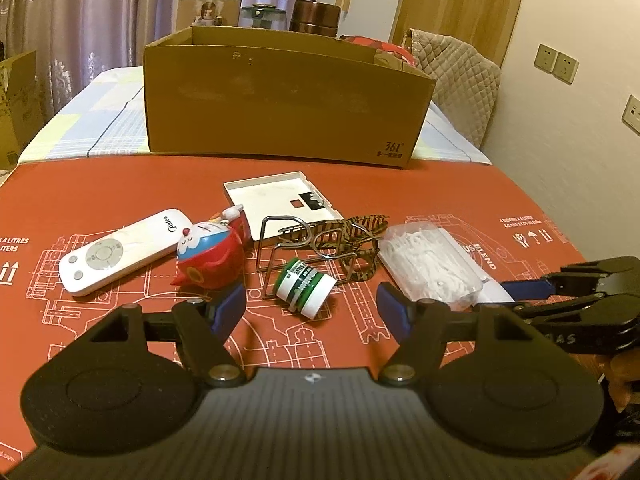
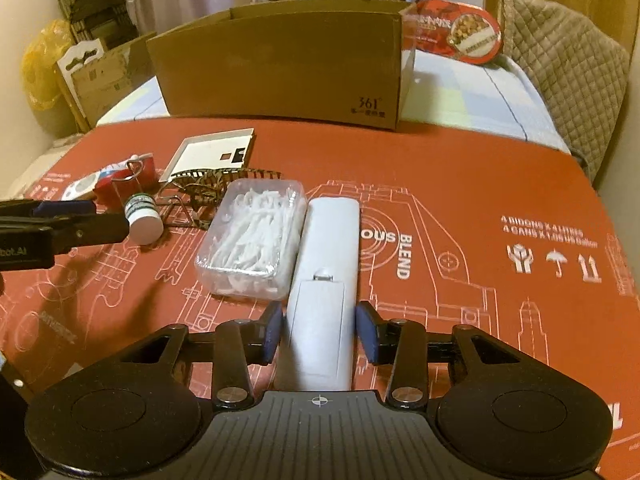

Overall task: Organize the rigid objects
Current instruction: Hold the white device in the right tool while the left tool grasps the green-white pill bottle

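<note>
My left gripper [image 1: 312, 308] is open and empty, low over the red mat just in front of a green-and-white jar [image 1: 306, 286] lying on its side. Beside it lie a white Midea remote [image 1: 124, 250], a red Doraemon toy [image 1: 210, 254], a wire rack [image 1: 296, 246], a striped hair claw [image 1: 356, 242], a white square cover [image 1: 282, 202] and a clear box of floss picks [image 1: 430, 262]. My right gripper [image 2: 320, 332] is open, its pads on either side of a white remote [image 2: 324, 280] lying back-up, with small gaps. The floss box [image 2: 252, 232] lies left of it.
An open cardboard box [image 1: 280, 100] stands at the back of the mat; it also shows in the right wrist view [image 2: 280, 64]. Behind it are jars and a snack tub [image 2: 456, 32]. A quilted chair [image 2: 568, 76] is at the right edge.
</note>
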Demonstrator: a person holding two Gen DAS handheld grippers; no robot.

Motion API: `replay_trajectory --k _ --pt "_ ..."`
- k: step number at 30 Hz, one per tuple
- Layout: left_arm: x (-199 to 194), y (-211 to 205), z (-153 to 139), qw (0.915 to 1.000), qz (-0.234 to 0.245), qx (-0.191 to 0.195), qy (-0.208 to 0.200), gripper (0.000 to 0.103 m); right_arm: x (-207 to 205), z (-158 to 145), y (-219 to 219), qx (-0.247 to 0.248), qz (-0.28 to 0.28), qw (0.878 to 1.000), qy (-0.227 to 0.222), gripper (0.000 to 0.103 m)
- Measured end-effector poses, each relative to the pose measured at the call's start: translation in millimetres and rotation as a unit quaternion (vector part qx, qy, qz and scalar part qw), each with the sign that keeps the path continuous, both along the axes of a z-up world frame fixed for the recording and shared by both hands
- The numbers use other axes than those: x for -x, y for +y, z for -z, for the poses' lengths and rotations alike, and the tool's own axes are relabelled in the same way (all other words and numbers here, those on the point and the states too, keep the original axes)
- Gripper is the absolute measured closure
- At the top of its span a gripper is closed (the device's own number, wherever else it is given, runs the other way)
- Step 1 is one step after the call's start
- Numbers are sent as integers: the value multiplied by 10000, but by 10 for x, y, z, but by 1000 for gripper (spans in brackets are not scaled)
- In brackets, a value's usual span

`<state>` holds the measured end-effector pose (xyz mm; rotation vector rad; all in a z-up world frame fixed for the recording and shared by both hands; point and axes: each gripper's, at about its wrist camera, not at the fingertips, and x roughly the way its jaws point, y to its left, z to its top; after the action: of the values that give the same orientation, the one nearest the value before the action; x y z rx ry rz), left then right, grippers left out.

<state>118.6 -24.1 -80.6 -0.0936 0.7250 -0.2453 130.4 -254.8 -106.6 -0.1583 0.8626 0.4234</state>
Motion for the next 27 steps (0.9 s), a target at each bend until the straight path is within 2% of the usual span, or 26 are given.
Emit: replay_trajectory --k 2,5,7,9,18,20,22,25,27 --pt "-4 -3 8 10000 5 -1 1 35 19 26 70 196 -34 9997 -137 60" --pt "-8 -3 10 10000 -1 0 6 35 25 48 100 199 95 9996 -172 60" --pt "-11 -4 12 10000 4 -5 14 35 42 48 111 199 107 9996 -190 67" --pt "-10 -4 16 10000 12 -23 10 35 45 41 102 158 174 9996 -172 68" --pt "-118 -112 80 9986 240 -477 -57 36 93 -88 -20 93 495 9977 -459 68" --pt "-153 -161 110 9974 335 -629 -34 41 87 -114 -49 56 565 9972 -482 68" --pt "-153 -209 125 9961 396 -787 -9 52 80 -134 -69 28 608 9969 -491 68" --pt "-103 -277 119 9936 529 -998 -2 52 84 -142 -89 34 641 9967 -492 68" --pt "-111 -286 127 9936 596 -965 -3 52 80 -135 -107 16 673 9966 -479 68"
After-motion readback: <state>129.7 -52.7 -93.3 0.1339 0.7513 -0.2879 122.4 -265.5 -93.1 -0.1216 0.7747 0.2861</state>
